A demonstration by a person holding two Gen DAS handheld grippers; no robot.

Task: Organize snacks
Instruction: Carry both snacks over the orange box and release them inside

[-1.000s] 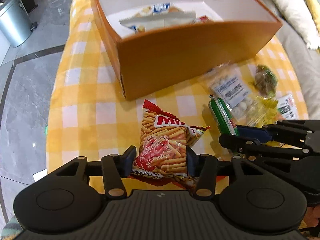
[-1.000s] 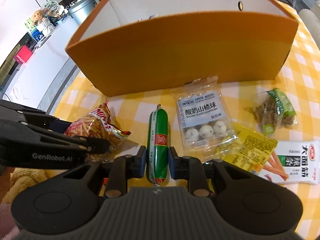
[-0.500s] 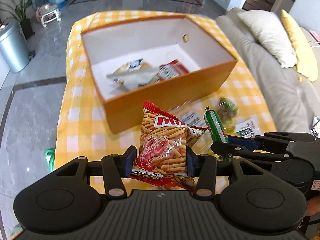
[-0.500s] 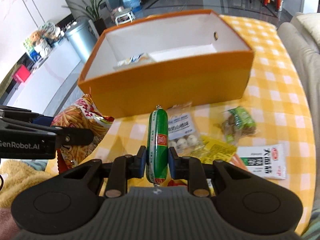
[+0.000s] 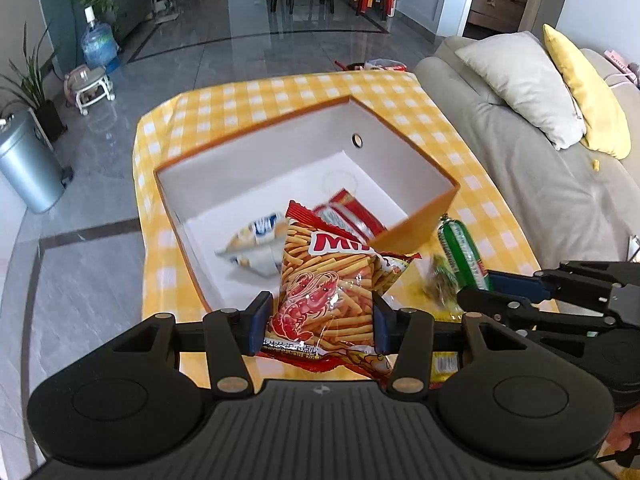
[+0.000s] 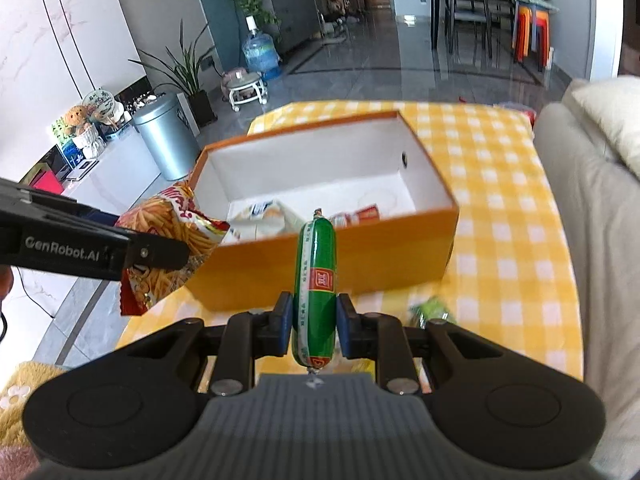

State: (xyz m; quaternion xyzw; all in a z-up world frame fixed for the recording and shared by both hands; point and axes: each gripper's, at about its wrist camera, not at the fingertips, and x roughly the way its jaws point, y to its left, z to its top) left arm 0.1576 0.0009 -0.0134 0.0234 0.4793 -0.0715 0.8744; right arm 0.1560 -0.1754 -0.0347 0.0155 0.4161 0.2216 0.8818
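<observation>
Left gripper [image 5: 318, 322]: jaws clamped on the shrimp-stick snack bag [image 5: 332, 292], held above the near edge of the orange box [image 5: 420, 232]. Right gripper [image 6: 312, 324]: jaws clamped on the green sausage [image 6: 315, 280], upright, raised before the box's near wall. Inside the box, two packets lie at 12 o'clock from the bag. The box stands on the yellow checked tablecloth [image 6: 500, 184].

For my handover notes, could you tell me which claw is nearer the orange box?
Left. The left claw holds its shrimp chips over the orange box corner; the right claw sits back.
</observation>
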